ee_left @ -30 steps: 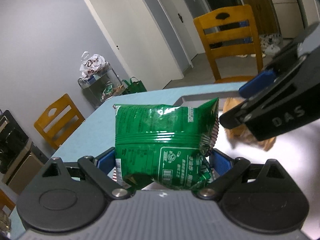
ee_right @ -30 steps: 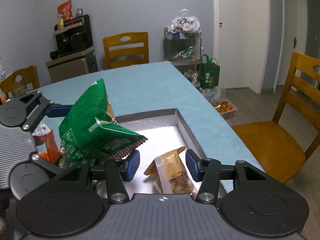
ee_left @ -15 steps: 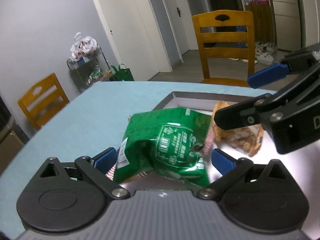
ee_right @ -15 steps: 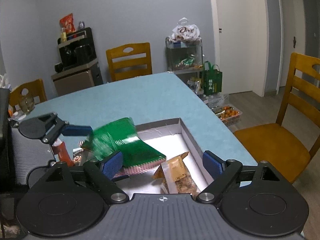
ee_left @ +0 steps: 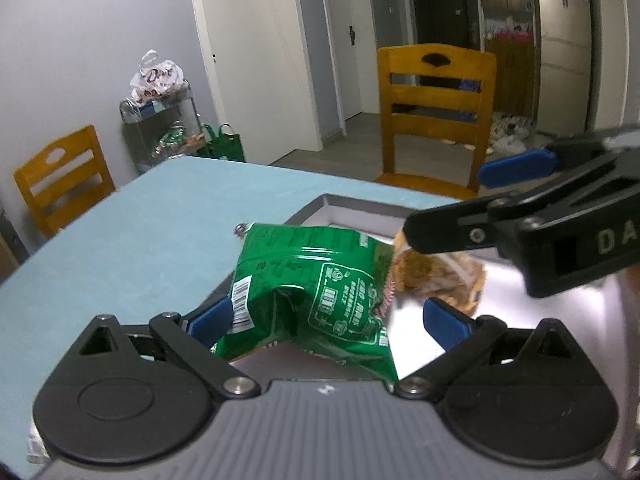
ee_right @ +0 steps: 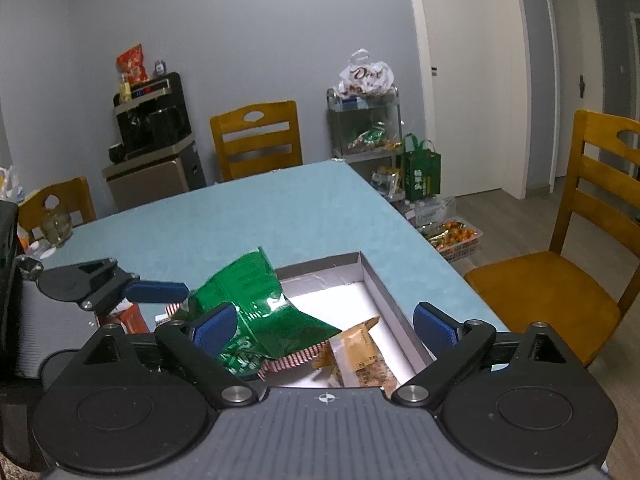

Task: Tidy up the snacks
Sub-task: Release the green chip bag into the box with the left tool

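A green snack bag lies tilted over the near left wall of a shallow grey tray on the table. My left gripper stands open around the bag, and its right pad is clear of the bag. In the right wrist view one left finger reaches to the green bag; the other is hidden behind it. A tan biscuit packet lies inside the tray. My right gripper hovers over it with its jaws opening, its pads far from both packets.
The blue table stretches away behind the tray. An orange packet lies left of the tray. A wooden chair stands by the table's right edge. A metal cart with snacks stands by the wall.
The green bag, held upright by the left gripper before, has dropped onto the tray's edge. The right jaws have spread wide off the tan packet.
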Demonstrator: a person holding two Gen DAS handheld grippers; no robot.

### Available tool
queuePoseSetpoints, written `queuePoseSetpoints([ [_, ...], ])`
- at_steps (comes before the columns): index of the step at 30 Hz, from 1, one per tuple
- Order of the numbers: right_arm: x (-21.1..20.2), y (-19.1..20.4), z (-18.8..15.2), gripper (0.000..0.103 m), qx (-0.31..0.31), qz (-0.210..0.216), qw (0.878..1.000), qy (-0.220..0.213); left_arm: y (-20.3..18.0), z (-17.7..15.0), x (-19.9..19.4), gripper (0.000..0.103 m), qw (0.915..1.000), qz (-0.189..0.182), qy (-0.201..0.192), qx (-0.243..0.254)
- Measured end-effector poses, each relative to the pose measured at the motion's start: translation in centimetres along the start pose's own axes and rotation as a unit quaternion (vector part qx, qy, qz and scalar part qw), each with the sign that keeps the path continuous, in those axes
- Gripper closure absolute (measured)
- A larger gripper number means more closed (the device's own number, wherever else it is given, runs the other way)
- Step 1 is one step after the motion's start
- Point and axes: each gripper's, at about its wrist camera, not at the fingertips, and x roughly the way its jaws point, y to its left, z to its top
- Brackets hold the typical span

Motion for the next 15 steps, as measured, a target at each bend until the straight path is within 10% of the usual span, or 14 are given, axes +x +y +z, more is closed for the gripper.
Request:
queuePoseSetpoints([
  [15,-0.6,1.5,0.3,0.003,-0.003,-0.007,1.0,-0.006,0.4,-1.5,-4.8,0.001,0.9975,-0.06,-0.025,-0.026],
])
